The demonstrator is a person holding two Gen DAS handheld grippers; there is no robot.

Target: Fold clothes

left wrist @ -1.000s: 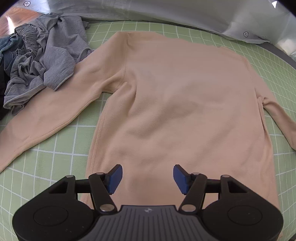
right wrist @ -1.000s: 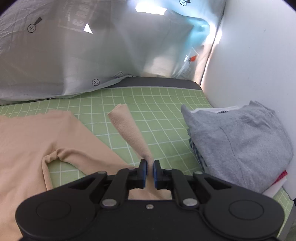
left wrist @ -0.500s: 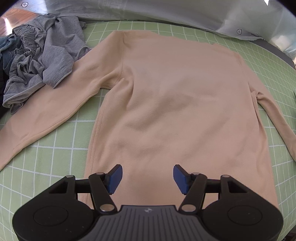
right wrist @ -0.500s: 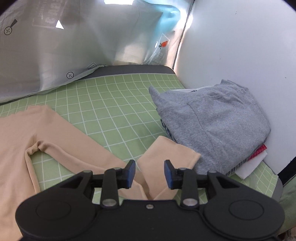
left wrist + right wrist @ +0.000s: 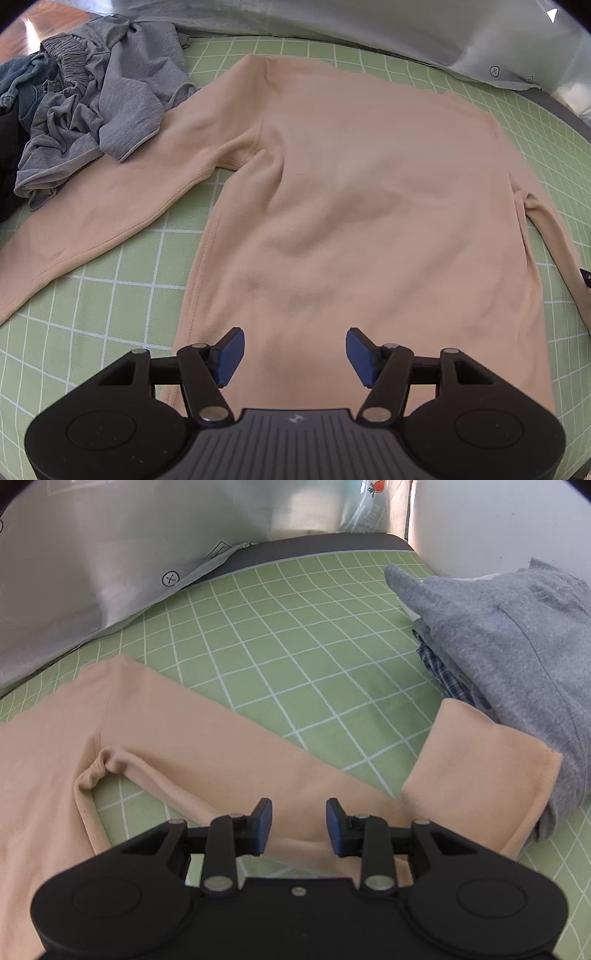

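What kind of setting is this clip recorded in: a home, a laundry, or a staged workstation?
Probably a staged folding station rather than a lived-in room. A green gridded mat covers the table, a peach long-sleeved top lies spread flat, and a folded grey garment stack sits against a white wall, with crumpled grey clothes waiting.

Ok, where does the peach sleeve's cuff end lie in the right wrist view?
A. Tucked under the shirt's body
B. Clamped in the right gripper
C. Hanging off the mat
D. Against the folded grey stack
D: the cuff rests against the grey stack; the right gripper is open, holding nothing.
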